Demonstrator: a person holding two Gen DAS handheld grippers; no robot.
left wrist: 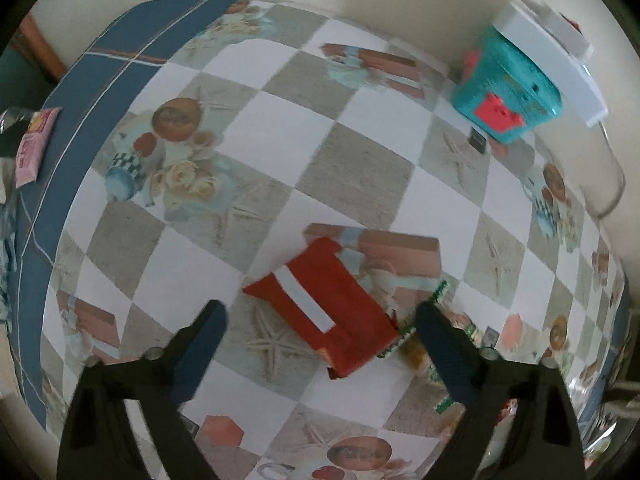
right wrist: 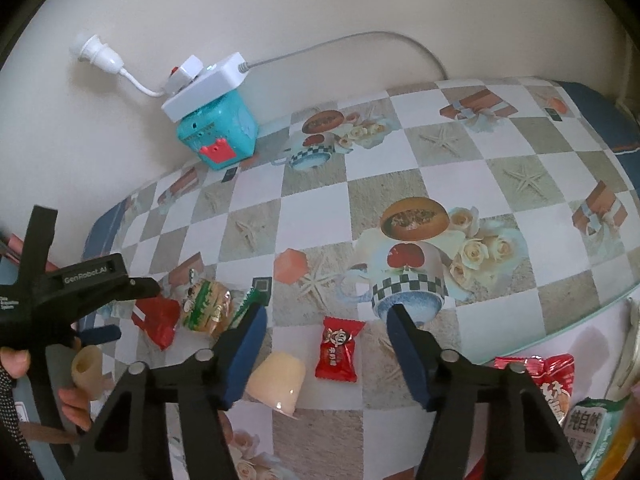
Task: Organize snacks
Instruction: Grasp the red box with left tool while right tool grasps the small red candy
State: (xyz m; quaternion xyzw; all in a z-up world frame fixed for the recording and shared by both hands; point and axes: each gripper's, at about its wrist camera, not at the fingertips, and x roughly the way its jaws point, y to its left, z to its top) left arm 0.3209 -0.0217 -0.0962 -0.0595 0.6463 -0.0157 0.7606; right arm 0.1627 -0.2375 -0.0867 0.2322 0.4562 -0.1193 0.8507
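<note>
Navy pads line both of my grippers, and neither presses on anything yet. My left gripper [left wrist: 320, 336] points steeply down with its jaws apart around a red foil snack packet with a white stripe [left wrist: 324, 304]; the packet lies flat on the checked, glossy tablecloth [left wrist: 360, 176], nearer my right-hand finger than the other, and I see a gap on each side. Just beside it, partly behind that finger, sits a clear-wrapped pastry with green print [right wrist: 206, 308].

My right gripper [right wrist: 326, 334] hangs released over the cloth too. Between its fingers, a little beyond the tips, lies a small red wrapped candy with a cartoon face [right wrist: 339, 350], and a pale yellow jelly cup on its side [right wrist: 276, 380] rests close against my left-hand finger [right wrist: 244, 356]. Neither is touched. Further right, at the table's near edge, more bagged snacks [right wrist: 560, 396] are heaped.

At the back, against the wall, a teal plastic box with a red clasp [right wrist: 218, 136] stands under a white power strip [right wrist: 204, 84].

I judge the step to be the pick-up of the red packet, with sorting barely begun. Next I should lower the left jaws, centre the packet, and squeeze gently, since foil is slippery and crumples.
</note>
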